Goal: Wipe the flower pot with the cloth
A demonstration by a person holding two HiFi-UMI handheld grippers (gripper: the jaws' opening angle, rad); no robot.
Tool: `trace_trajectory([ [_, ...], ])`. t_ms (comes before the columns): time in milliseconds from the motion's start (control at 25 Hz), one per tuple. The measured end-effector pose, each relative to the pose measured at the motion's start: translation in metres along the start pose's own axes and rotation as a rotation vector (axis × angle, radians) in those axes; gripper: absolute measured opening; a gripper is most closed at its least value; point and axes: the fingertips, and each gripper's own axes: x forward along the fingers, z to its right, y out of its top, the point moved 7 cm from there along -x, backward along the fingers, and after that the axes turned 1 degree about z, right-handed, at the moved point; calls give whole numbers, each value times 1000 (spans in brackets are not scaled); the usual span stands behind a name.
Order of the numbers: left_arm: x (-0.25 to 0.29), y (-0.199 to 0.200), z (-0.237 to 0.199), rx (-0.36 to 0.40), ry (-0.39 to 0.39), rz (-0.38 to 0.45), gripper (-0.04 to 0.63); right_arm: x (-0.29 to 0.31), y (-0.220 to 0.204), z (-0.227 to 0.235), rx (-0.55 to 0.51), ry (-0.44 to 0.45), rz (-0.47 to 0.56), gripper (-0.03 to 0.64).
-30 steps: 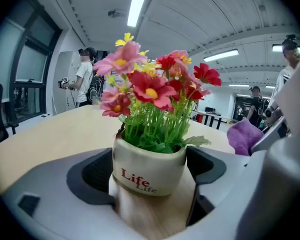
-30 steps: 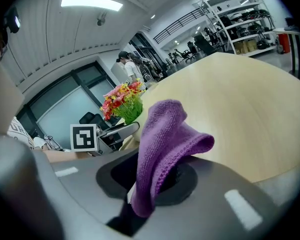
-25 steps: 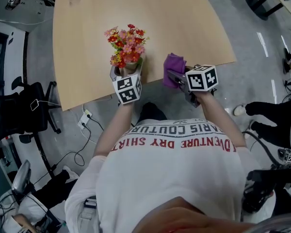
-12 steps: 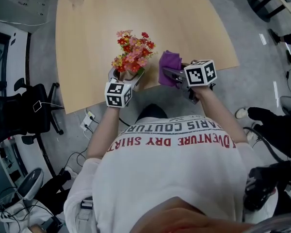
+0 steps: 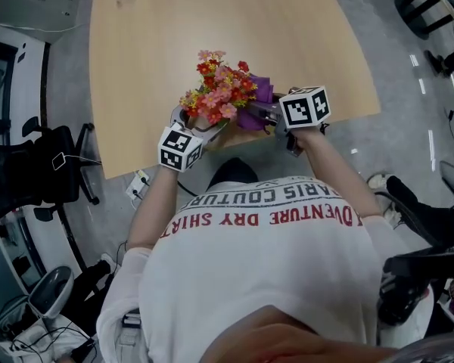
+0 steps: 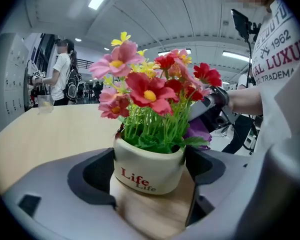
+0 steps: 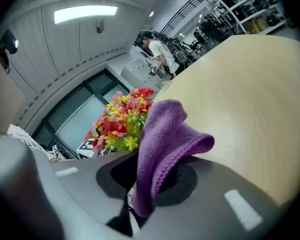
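Cream ceramic in my left tool, purple cloth in my right.
My left gripper point(image 5: 199, 125) has its jaws set wide and pressed on both sides of the flower pot point(image 6: 149, 170). The pot is at the near edge of the wooden table point(image 5: 147, 66), and its red, pink and yellow flowers point(image 6: 150, 89) lean toward the right. My right gripper point(image 7: 151, 186) pinches the cloth point(image 7: 162, 141) between closed jaws, and the cloth's free fold stands up just beside the flowers, on their right.
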Motion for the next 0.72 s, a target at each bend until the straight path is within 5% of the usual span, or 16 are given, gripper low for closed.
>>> trace_trajectory([
  [720, -7, 2, 5, 28, -53, 7, 454, 10, -4, 6, 18, 65, -56, 48],
])
